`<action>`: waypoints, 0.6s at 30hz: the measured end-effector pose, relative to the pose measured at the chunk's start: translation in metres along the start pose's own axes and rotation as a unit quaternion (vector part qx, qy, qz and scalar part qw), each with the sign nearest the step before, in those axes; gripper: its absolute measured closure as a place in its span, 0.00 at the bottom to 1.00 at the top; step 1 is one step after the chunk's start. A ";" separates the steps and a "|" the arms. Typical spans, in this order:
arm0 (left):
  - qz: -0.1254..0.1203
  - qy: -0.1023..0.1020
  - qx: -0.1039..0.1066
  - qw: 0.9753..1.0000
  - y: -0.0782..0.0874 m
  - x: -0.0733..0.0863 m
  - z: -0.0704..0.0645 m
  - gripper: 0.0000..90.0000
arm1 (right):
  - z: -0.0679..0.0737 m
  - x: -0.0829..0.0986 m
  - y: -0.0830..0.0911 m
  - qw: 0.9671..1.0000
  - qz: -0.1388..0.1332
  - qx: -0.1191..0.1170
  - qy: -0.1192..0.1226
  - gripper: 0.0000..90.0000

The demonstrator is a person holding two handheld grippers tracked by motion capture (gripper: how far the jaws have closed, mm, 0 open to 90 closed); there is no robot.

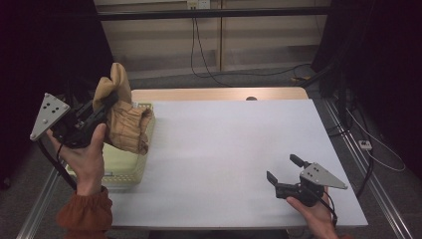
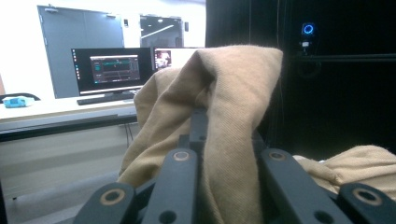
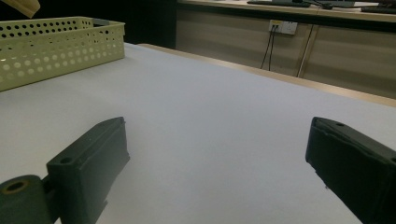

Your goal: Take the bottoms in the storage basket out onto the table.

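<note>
Left gripper [image 1: 107,102], 9 o'clock: jaws clamped on tan cloth [image 1: 124,124], lifted above yellow basket [image 1: 130,169]. Right gripper [image 1: 286,174], 4 o'clock: jaws wide apart, holding nothing, over white surface [image 1: 224,149]. Step: lifting cloth out. Next: carry it to 6 o'clock, spread.

The left gripper [image 1: 110,99] is raised at the table's left, jaws clamped together. The right gripper [image 1: 283,168] rests low at the right, jaws spread wide.
</note>
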State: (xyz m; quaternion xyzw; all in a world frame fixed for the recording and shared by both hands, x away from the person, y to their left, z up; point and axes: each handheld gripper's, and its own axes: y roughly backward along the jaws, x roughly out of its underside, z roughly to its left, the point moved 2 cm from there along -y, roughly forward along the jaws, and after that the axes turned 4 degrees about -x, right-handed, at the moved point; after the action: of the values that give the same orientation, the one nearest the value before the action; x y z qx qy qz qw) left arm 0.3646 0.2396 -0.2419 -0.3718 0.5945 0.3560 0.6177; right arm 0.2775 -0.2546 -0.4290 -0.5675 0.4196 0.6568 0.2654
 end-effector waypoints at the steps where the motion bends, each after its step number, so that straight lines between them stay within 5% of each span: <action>1: 0.000 0.002 -0.001 1.000 -0.001 0.001 -0.001 0.91 | 0.000 0.000 0.000 1.000 0.000 0.000 0.000 0.06; 18: 0.007 -0.011 0.027 1.000 -0.013 0.001 -0.019 0.91 | 0.000 0.000 0.000 1.000 0.000 -0.001 0.000 0.06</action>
State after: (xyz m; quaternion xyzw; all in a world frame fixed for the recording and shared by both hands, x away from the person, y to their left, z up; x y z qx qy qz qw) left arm 0.3671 0.2168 -0.2430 -0.3474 0.5998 0.3482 0.6311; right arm 0.2776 -0.2545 -0.4291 -0.5680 0.4191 0.6572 0.2643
